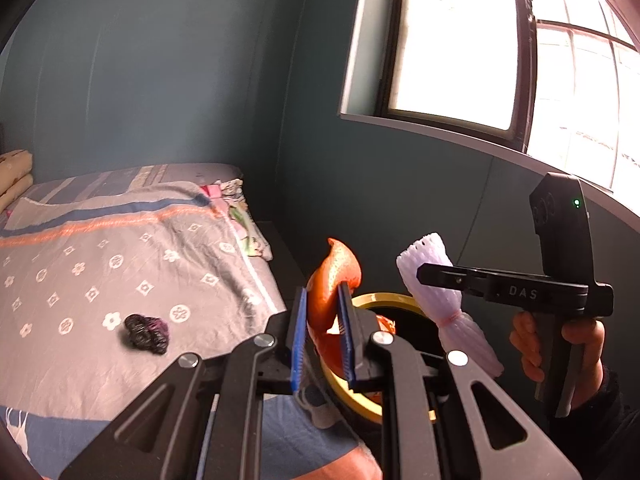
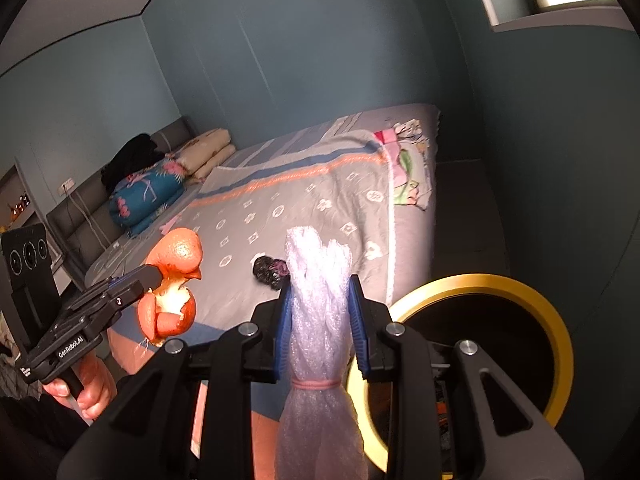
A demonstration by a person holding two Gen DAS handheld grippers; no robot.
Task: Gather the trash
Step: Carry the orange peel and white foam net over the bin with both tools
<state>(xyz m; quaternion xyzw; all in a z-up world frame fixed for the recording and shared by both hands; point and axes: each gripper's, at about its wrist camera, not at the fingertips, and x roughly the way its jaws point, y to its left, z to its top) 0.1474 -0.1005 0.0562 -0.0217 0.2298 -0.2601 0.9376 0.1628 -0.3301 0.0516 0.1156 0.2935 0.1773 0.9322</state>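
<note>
My left gripper (image 1: 323,326) is shut on an orange peel (image 1: 335,276), held above the bed's edge beside a yellow-rimmed black bin (image 1: 384,300). The peel also shows in the right wrist view (image 2: 176,280), in the left gripper (image 2: 150,276). My right gripper (image 2: 320,320) is shut on a white foam fruit net (image 2: 318,292) tied with a pink band, held next to the bin (image 2: 480,284). The net also shows in the left wrist view (image 1: 444,300), in the right gripper (image 1: 424,270). A crumpled dark wrapper (image 1: 147,333) lies on the bed; it also shows in the right wrist view (image 2: 269,271).
The bed has a grey flowered blanket (image 1: 120,264), with pillows (image 2: 208,152) and a folded blue quilt (image 2: 148,192) at its head. Teal walls surround it. A bright window (image 1: 460,40) is on the right. The person's knee (image 1: 320,460) is below the grippers.
</note>
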